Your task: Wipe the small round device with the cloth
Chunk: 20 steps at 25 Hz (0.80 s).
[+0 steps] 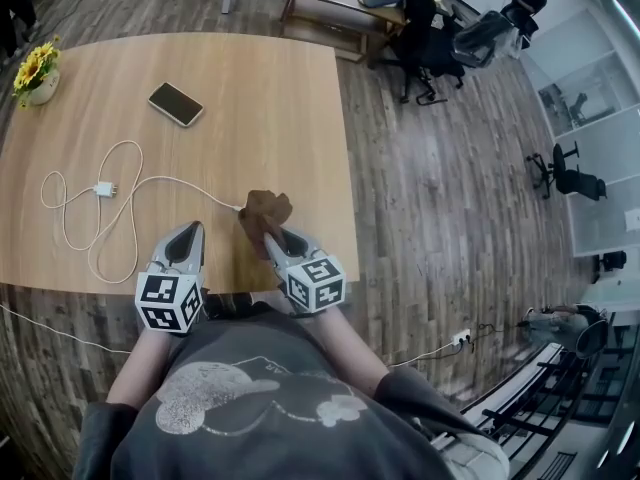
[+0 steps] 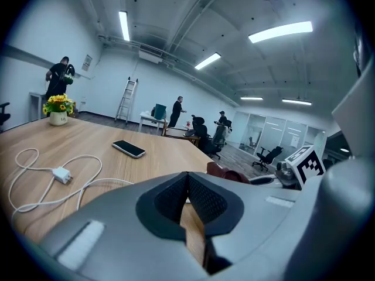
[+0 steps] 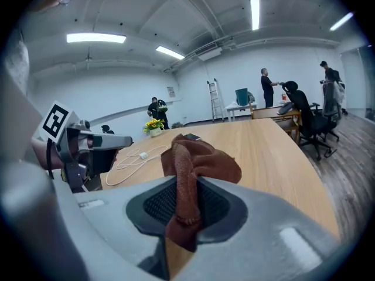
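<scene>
Now, your right tongs point(image 1: 272, 236) are clamped on the cloth point(image 1: 263, 211). In the right gripper view a brown fold runs down between the pads, and the rest bunches up above the tips. Your left tongs point(image 1: 190, 233) are closed, pads meeting at the tips, with only bare wood showing behind them. The two sit side by side at the near edge of the table point(image 1: 250, 98), just apart, with their marker cubes toward your chest.

Seen from your head, the cloth lies at 12 o'clock from the right tips and about 2 o'clock from the left tips. Its far part rests in a heap on the wood, near the table's right edge. What is under the heap is hidden in every view.

A white cable point(image 1: 103, 189) loops over the wood at 10 o'clock from the left tongs. One end of it runs up to the cloth's left side. A dark phone point(image 1: 176, 104) lies flat at 12 o'clock from the left tongs, well apart from both tongs. A small pot of yellow flowers point(image 1: 35, 68) stands at the far left corner, around 11 o'clock.

The table is pale wood, and dark plank floor point(image 1: 430, 218) runs past it at 3 o'clock. Black office chairs point(image 1: 440, 38) stand beyond the far right corner at about 1 o'clock. In the gripper views the room is white-walled with strip lights overhead. A ladder point(image 2: 127, 101) leans at the back wall, and a few people are standing or seated in the distance.
</scene>
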Motion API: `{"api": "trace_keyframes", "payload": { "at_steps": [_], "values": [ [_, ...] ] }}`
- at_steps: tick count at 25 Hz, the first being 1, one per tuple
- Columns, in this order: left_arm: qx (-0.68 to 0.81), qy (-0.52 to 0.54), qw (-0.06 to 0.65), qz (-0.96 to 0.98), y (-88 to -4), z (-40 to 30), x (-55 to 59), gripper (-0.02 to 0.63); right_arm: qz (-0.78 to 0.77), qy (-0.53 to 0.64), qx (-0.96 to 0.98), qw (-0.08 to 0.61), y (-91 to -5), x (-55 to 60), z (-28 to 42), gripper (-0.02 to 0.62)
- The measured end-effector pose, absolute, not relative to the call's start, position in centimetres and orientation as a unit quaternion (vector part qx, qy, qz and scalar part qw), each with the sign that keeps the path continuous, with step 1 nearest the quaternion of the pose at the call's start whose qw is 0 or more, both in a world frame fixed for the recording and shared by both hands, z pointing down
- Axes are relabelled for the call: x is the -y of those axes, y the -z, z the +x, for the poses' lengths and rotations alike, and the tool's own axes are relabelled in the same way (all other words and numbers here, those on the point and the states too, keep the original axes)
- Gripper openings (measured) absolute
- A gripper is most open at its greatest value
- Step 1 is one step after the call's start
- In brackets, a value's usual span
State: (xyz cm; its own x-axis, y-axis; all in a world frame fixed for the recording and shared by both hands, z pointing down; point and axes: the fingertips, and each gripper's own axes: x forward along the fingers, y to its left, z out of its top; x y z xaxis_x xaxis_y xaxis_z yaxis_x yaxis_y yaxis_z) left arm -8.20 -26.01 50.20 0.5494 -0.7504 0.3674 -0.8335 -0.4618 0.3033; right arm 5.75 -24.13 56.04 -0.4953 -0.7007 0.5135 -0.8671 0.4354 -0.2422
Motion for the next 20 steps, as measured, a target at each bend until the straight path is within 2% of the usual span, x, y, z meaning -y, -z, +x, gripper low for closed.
{"api": "trace_keyframes", "payload": {
  "at_steps": [11,20],
  "values": [
    [0.467,-0.098,0.232,0.847,-51.0,-7.9,26.4,0.020,0.466,-0.294,0.800,0.236,-61.3,24.4,6.1,0.069],
    [0.470,-0.105,0.236,0.844,-51.7,-7.4,26.2,0.020,0.440,-0.293,0.815,0.237,-60.7,23.5,5.8,0.069]
  ]
}}
